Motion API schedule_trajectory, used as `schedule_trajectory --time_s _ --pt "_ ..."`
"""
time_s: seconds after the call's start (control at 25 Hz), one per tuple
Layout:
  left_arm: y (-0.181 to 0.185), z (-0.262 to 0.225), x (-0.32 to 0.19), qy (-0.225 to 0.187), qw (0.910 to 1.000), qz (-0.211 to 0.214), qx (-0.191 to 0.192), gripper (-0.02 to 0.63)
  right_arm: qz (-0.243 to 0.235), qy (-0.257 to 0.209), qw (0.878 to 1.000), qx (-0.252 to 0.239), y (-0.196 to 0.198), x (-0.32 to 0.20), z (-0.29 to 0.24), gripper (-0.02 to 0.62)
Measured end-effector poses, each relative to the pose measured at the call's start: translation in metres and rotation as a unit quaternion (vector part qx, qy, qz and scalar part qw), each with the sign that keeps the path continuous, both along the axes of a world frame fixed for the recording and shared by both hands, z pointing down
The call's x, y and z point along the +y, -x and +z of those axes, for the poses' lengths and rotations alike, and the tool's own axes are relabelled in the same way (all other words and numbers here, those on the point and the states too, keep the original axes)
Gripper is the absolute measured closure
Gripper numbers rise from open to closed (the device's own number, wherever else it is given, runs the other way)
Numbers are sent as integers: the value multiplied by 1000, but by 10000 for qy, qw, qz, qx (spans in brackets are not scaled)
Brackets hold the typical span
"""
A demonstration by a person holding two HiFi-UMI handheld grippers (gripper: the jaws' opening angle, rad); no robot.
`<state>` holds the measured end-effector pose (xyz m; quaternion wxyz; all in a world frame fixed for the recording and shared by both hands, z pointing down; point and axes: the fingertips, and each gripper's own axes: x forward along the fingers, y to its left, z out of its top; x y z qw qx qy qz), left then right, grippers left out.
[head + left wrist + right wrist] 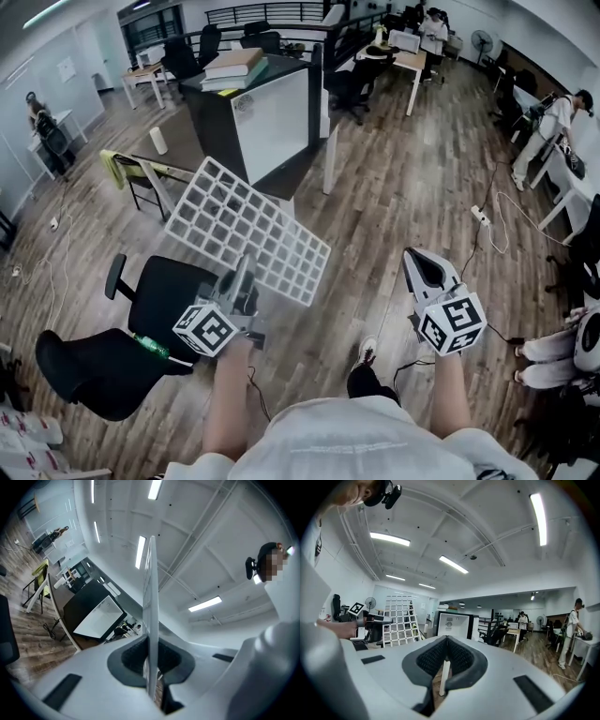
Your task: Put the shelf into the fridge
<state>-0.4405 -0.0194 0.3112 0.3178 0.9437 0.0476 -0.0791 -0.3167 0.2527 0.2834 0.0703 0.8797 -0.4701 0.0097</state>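
Grid shelf held up in the air by one edge, short of the fridge.
The left gripper [240,284] pinches the near edge of the white shelf [248,230], which tilts above the floor in front of the black fridge [272,127]. The right gripper [419,261] is pressed together on nothing. The shelf looks light, stiff and smooth; a second hold on its free side edge would likely stop it swinging.
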Motion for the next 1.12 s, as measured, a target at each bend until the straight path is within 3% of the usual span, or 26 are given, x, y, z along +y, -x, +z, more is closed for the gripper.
schedule_trajectory --time_s 0.2,0.48,0.68,0.88,1.12 --pt "-69 2 14 13 10000 -63 -44 572 -88 -133 9999 -31 -75 11 8 580" --pt "-192 -15 46 37 9999 -149 70 572 -51 -188 9998 -27 -213 45 0 580" --pt "-262 -18 61 197 9996 -170 130 572 -79 -319 9990 -309 -296 56 6 580" --pt "-305 -12 72 446 9984 -255 214 572 -307 -486 9969 -532 -348 61 21 580" --pt "-332 -5 73 1191 9917 -234 430 572 -784 -586 9915 -857 -374 46 37 578"
